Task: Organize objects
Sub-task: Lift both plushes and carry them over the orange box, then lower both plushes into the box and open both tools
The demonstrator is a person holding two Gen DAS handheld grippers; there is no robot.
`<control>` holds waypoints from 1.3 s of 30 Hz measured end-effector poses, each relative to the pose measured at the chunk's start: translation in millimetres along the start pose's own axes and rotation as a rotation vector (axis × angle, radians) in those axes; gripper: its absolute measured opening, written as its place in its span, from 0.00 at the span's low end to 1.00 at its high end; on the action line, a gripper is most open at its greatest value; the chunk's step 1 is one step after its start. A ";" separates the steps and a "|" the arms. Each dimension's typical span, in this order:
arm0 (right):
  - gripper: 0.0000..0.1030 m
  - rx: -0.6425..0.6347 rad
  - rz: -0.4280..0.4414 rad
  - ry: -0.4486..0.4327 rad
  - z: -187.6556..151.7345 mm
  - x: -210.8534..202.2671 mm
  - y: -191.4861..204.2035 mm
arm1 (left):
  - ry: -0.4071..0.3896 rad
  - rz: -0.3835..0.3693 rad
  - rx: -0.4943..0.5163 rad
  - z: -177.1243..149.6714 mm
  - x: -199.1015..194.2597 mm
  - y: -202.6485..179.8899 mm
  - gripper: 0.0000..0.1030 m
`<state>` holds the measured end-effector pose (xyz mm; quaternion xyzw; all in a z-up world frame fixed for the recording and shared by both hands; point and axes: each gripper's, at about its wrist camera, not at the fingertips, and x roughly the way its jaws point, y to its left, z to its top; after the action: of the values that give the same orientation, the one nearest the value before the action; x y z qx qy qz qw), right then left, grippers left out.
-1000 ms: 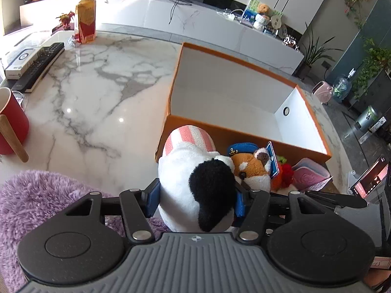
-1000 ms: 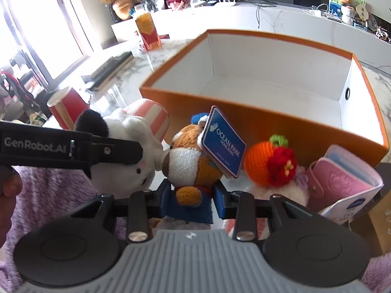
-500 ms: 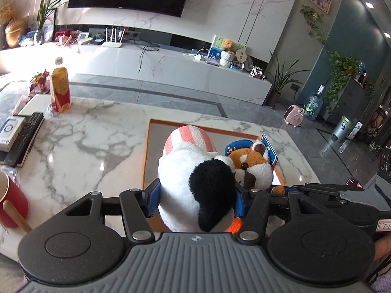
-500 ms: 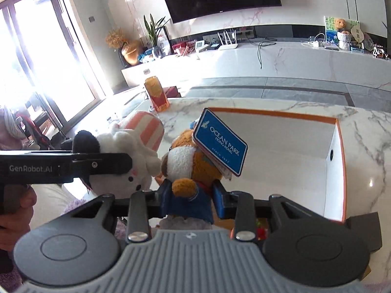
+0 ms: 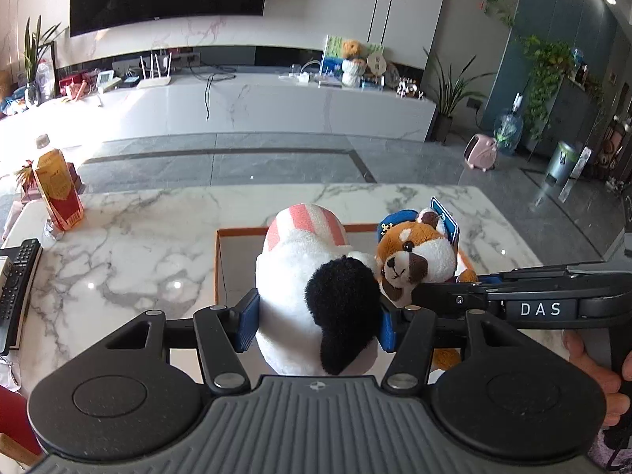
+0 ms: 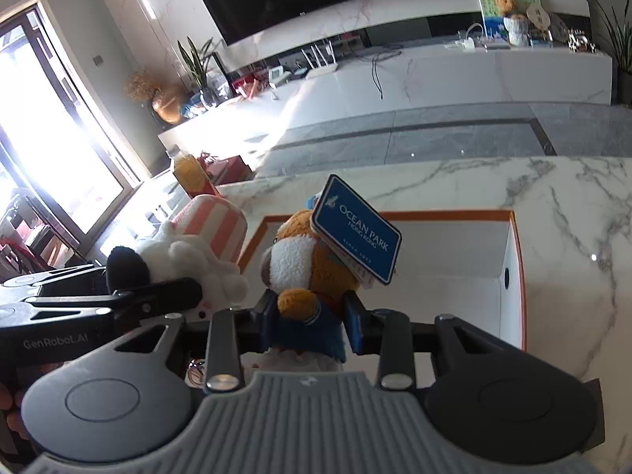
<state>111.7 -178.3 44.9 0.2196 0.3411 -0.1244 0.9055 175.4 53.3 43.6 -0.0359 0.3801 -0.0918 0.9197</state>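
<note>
My left gripper (image 5: 316, 322) is shut on a white plush with a black ear and a pink-striped hat (image 5: 312, 276); it also shows in the right wrist view (image 6: 189, 252). My right gripper (image 6: 310, 322) is shut on an orange-and-white red panda plush (image 6: 312, 272) with a blue "Ocean Park" tag (image 6: 355, 229); the panda also shows in the left wrist view (image 5: 418, 256). Both toys are held side by side above the open orange box with a white inside (image 6: 454, 245), whose left rim shows in the left wrist view (image 5: 216, 264).
The box sits on a white marble table (image 5: 130, 245). A yellow drink bottle (image 5: 57, 189) and a black remote (image 5: 15, 280) are at the table's left. A red cup (image 5: 12, 414) is at the lower left. Floor and a TV cabinet lie beyond.
Both grippers have lifted their plush toys up from the table in front of the box and carried them forward over the box. The box now lies below them.
</note>
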 end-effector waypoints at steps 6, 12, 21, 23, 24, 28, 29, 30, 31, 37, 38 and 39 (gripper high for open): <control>0.37 0.058 -0.005 0.184 -10.7 61.0 -17.2 | 0.140 0.060 0.049 -19.6 43.8 -0.3 0.64; 0.34 0.116 -0.001 0.278 -24.8 97.6 -25.2 | 0.221 0.134 0.159 -32.0 56.7 -9.6 0.64; 0.34 0.126 -0.011 0.334 -30.0 124.7 -23.7 | 0.287 0.164 0.185 -34.9 72.9 -7.2 0.66; 0.34 0.132 -0.009 0.342 -31.3 127.1 -23.8 | 0.296 0.165 0.204 -36.4 74.2 -9.0 0.67; 0.34 0.135 -0.008 0.346 -31.7 128.4 -24.3 | 0.299 0.175 0.222 -36.9 74.7 -11.6 0.67; 0.34 0.151 -0.010 0.360 -33.1 132.6 -26.8 | 0.313 0.198 0.273 -38.6 78.6 -17.1 0.68; 0.34 0.155 -0.011 0.364 -33.5 132.8 -27.8 | 0.314 0.201 0.279 -38.4 79.5 -17.8 0.69; 0.34 0.158 -0.013 0.367 -33.5 134.3 -27.7 | 0.314 0.202 0.279 -38.0 80.1 -17.7 0.69; 0.34 0.159 -0.013 0.367 -33.5 134.4 -27.6 | 0.315 0.201 0.280 -38.2 80.2 -18.0 0.70; 0.35 0.162 -0.016 0.370 -33.3 132.8 -29.1 | 0.301 0.205 0.305 -37.0 79.3 -18.8 0.71; 0.35 0.163 -0.017 0.371 -33.1 132.8 -29.2 | 0.295 0.204 0.311 -36.3 78.1 -19.2 0.73; 0.35 0.163 -0.019 0.372 -33.3 133.1 -29.2 | 0.288 0.197 0.312 -35.4 76.7 -19.4 0.73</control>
<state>180.0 -197.8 -76.1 0.3082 0.4932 -0.1175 0.8050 200.9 19.3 -31.9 0.1573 0.4904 -0.0631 0.8549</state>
